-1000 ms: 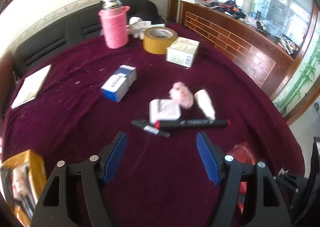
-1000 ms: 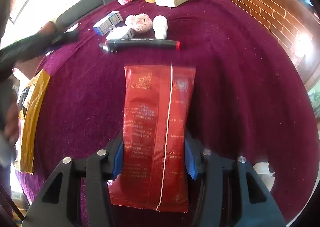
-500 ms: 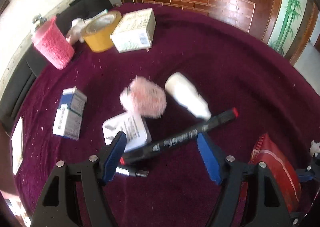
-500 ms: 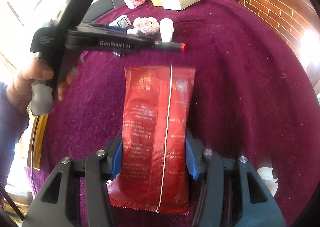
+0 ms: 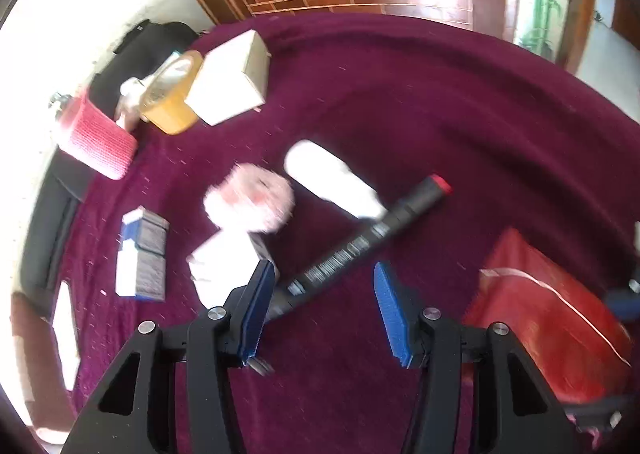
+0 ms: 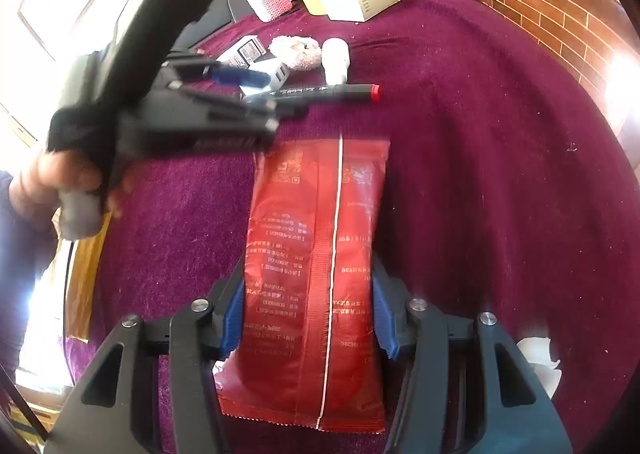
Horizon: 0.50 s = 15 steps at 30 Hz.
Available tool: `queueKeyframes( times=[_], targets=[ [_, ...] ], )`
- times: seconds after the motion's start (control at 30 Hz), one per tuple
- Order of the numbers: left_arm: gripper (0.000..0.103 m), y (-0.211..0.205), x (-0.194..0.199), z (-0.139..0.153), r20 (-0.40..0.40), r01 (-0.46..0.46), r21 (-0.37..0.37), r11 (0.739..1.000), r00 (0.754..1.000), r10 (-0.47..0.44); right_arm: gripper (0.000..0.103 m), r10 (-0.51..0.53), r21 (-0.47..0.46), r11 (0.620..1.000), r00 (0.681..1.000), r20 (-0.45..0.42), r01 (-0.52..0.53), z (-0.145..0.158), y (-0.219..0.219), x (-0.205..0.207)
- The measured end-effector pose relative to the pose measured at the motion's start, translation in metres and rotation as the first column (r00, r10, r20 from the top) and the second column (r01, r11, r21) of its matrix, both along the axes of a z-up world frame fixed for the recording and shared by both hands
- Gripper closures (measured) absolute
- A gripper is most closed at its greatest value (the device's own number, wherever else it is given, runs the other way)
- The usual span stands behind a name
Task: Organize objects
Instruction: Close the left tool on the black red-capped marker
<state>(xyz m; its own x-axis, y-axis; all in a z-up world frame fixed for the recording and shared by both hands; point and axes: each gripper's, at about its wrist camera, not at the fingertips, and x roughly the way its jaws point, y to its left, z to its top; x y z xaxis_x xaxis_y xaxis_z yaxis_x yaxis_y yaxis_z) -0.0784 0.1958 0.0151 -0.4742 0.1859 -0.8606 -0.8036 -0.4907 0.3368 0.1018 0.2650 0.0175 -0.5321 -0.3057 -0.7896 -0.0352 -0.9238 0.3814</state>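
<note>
Left wrist view: the left tongs (image 5: 320, 310) stand with jaws spread wide over the maroon-covered counter (image 5: 480, 114), nothing between the blue pads. A black marker with a red cap (image 5: 360, 242) lies aslant on the cloth, its lower end passing close beside the left pad; contact there cannot be told. Beyond it lie a white bottle (image 5: 328, 178) on its side, a fluffy pink ball (image 5: 250, 200), a small white box (image 5: 228, 258) and a blue-and-white carton (image 5: 142, 254). At the far edge stand a pink knitted flask (image 5: 98, 136), a roll of yellow tape (image 5: 172, 98) and a pale cardboard box (image 5: 232, 82) — the image is motion-blurred, so labels are unreadable.

Right wrist view adds what the other only glimpses at its margin: the right tongs (image 6: 308, 318) are clamped on a red foil packet (image 6: 316, 278), which is held lengthwise and projects forward over the cloth. This view also shows the person's left hand (image 6: 52, 178) gripping the handle of the other tool, whose fingers reach toward the marker's uncapped end. A yellow container (image 6: 86, 278) sits at the left edge — its contents are not visible.
</note>
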Motion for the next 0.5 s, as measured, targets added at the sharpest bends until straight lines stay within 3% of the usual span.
queueKeyframes(
  times=[0.13, 0.2, 0.23, 0.27, 0.3, 0.37, 0.5],
  targets=[
    [0.060, -0.002, -0.006, -0.003, 0.022, 0.017, 0.007, 1.000, 1.000, -0.017, 0.051, 0.002, 0.019, 1.000, 1.000, 0.002, -0.002, 0.000, -0.003, 0.000],
    [0.064, -0.007, -0.003, 0.002, 0.108, 0.043, 0.001, 0.999, 0.993, -0.043, 0.050, 0.003, 0.018, 1.000, 1.000, 0.004, -0.003, 0.000, -0.003, 0.001],
    [0.072, -0.009, 0.000, 0.002, 0.175, 0.067, -0.002, 0.998, 0.982, -0.066, 0.050, 0.004, 0.015, 1.000, 1.000, 0.003, -0.004, 0.000, -0.003, 0.001],
    [0.091, -0.013, 0.005, 0.002, 0.253, 0.089, 0.011, 0.996, 0.963, -0.089, 0.050, 0.005, 0.013, 1.000, 1.000, 0.001, -0.005, 0.000, -0.002, 0.001],
    [0.091, -0.016, 0.010, 0.002, 0.310, 0.114, 0.011, 0.993, 0.944, -0.111, 0.050, 0.006, 0.008, 1.000, 1.000, 0.000, -0.006, 0.000, -0.001, 0.002],
    [0.092, -0.022, 0.023, 0.003, 0.320, 0.158, -0.008, 0.987, 0.936, -0.147, 0.050, 0.009, -0.006, 1.000, 1.000, -0.001, -0.009, 0.000, 0.001, 0.003],
    [0.091, -0.026, 0.027, 0.003, 0.288, 0.120, -0.008, 0.993, 0.951, -0.113, 0.050, 0.007, -0.028, 1.000, 1.000, -0.003, -0.007, -0.001, 0.004, 0.002]
  ],
)
